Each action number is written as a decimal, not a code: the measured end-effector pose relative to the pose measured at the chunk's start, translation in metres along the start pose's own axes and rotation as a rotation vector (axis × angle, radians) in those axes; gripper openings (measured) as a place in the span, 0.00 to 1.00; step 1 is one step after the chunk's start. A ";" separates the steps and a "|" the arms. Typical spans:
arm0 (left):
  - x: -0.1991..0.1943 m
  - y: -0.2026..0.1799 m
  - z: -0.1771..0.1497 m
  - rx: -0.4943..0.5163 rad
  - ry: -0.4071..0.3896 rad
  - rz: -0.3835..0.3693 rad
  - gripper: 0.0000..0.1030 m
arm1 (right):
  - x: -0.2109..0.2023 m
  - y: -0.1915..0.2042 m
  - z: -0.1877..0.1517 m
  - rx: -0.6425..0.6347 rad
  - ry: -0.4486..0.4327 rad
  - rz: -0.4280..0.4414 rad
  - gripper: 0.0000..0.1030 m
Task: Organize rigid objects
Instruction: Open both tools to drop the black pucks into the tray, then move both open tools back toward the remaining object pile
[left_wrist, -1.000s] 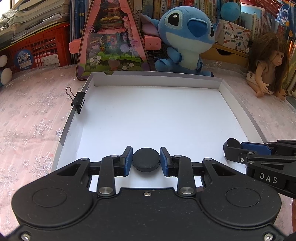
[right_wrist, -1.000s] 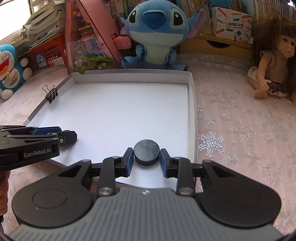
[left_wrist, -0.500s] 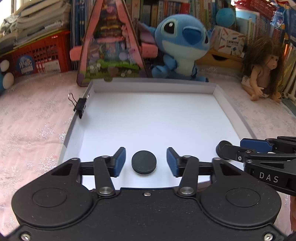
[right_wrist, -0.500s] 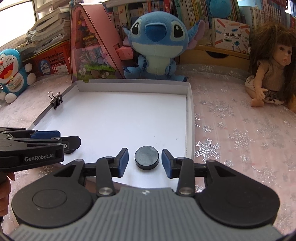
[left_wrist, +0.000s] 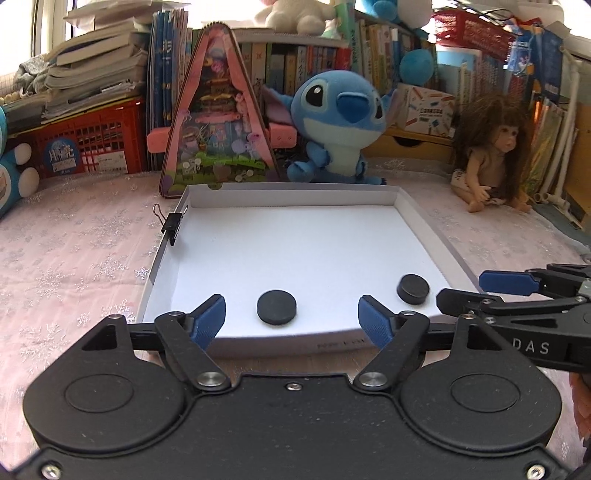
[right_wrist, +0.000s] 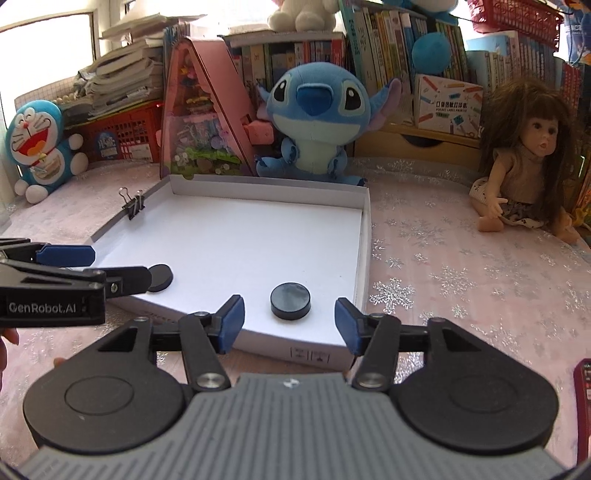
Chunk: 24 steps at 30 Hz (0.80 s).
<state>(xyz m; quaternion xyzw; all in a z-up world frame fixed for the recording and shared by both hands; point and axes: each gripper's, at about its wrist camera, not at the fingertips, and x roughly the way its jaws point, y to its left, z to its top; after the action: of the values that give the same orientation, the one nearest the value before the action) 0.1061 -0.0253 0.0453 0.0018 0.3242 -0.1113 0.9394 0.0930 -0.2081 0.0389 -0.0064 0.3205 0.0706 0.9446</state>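
Two black round discs lie flat inside a shallow white box (left_wrist: 424, 218), near its front wall. The left disc (left_wrist: 276, 307) lies just ahead of my left gripper (left_wrist: 291, 325), which is open wide and empty. The right disc (left_wrist: 413, 288) shows in the right wrist view (right_wrist: 290, 300) just ahead of my right gripper (right_wrist: 289, 325), also open wide and empty. The left disc shows in the right wrist view (right_wrist: 161, 277), partly behind the left gripper's finger. Both grippers sit at the box's front edge.
A black binder clip (left_wrist: 173, 223) is clipped on the box's left wall. Behind the box stand a pink triangular toy house (left_wrist: 216, 122), a blue Stitch plush (left_wrist: 338, 125) and a doll (left_wrist: 491, 147) at right. A pink snowflake cloth (left_wrist: 74, 258) covers the table.
Both grippers opened and let go of their discs, which now lie in the box. Both grippers pulled back toward the front edge and rose a little.
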 end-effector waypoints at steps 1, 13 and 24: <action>-0.004 -0.001 -0.003 0.005 -0.006 -0.002 0.76 | -0.003 0.001 -0.002 0.002 -0.009 0.002 0.71; -0.041 -0.003 -0.035 0.025 -0.052 -0.011 0.78 | -0.028 0.011 -0.029 0.004 -0.054 0.031 0.81; -0.068 -0.011 -0.062 0.088 -0.113 0.002 0.82 | -0.041 0.016 -0.050 0.003 -0.071 0.046 0.86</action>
<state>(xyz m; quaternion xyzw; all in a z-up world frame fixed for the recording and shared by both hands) 0.0139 -0.0171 0.0381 0.0371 0.2656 -0.1246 0.9553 0.0287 -0.2003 0.0248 0.0048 0.2867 0.0921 0.9536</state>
